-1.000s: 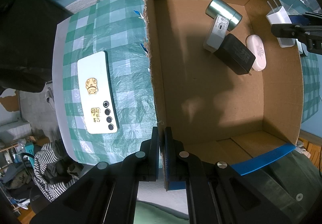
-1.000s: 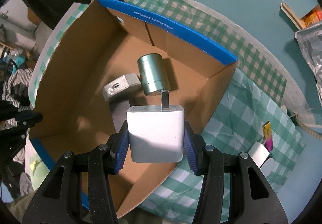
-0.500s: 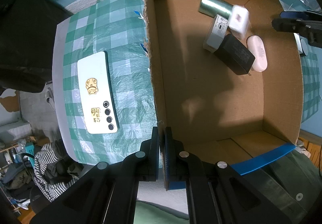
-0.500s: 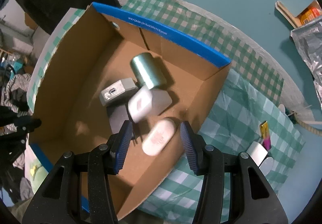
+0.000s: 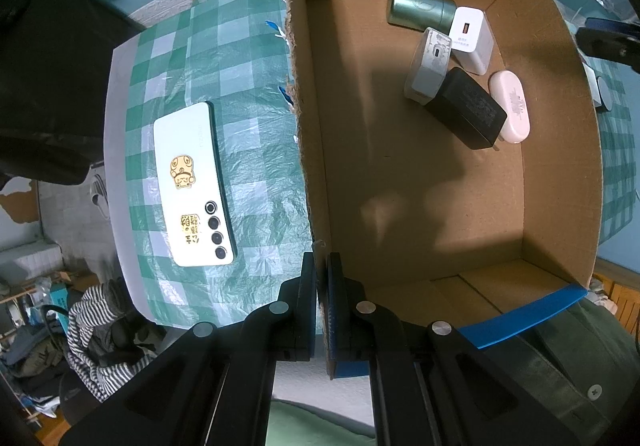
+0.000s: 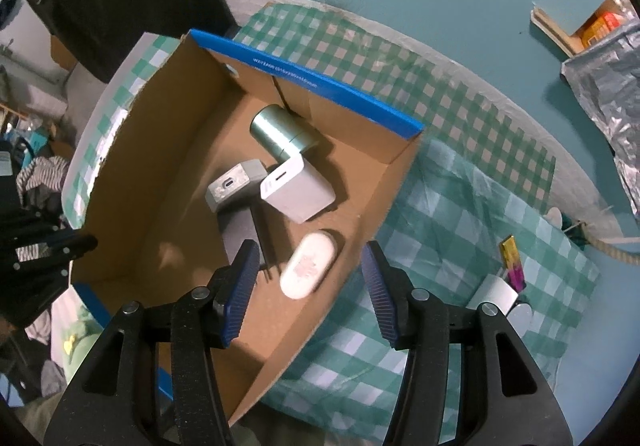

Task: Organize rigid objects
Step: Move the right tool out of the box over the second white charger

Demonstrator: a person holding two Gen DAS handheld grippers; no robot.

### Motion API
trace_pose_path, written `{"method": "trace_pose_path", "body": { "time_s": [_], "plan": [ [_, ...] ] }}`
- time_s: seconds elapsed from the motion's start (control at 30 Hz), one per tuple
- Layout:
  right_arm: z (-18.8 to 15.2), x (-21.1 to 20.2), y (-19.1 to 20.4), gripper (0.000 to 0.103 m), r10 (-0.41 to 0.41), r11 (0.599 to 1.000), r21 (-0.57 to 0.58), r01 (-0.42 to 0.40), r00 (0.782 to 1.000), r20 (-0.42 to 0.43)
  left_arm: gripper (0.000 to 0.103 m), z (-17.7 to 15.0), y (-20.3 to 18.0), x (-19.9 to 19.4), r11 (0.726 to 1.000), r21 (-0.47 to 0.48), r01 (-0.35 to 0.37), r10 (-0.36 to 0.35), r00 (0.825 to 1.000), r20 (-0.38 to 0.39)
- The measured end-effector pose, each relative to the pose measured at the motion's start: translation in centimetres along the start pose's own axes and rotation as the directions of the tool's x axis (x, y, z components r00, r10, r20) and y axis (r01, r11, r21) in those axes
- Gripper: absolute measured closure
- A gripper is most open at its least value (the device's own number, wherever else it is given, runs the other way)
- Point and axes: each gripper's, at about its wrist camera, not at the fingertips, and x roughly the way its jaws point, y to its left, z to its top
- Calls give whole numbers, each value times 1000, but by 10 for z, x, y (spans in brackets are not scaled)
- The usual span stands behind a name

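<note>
A cardboard box (image 5: 560,165) with blue edges stands on a green checked cloth. My left gripper (image 5: 322,278) is shut on the box's near wall. In the box lie a green metal cylinder (image 5: 420,7), a grey adapter (image 5: 428,65), a black charger (image 5: 466,107), a pale pink oval case (image 5: 510,105) and a white charger (image 5: 472,39). The white charger (image 6: 298,187) rests beside the cylinder (image 6: 280,131). My right gripper (image 6: 308,278) is open and empty above the box's right side, over the pink case (image 6: 308,264).
A white phone (image 5: 192,185) lies face down on the cloth left of the box. A small silver object (image 6: 494,296) and a yellow-purple stick (image 6: 512,262) lie on the cloth right of the box. Clutter sits beyond the table edge.
My right gripper opened and let go of the white charger, which fell into the box beside the cylinder. The right gripper pulled back and up. The left gripper has not moved.
</note>
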Motion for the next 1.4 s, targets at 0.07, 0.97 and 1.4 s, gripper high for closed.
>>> {"method": "trace_pose_path", "body": {
  "time_s": [0.07, 0.97, 1.4],
  "plan": [
    [-2, -4, -4, 49, -3, 1000, 9, 3, 1000, 5, 98, 0, 0, 0, 1000, 0, 0, 0, 1000, 0],
    [-41, 6, -135, 49, -117, 963, 235, 133, 990, -81, 98, -1, 1, -1, 1000, -4, 0, 0, 1000, -1],
    [-58, 54, -201, 49, -35, 906, 414, 84, 992, -125, 98, -2, 0, 0, 1000, -4, -5, 5, 1000, -6]
  ]
}}
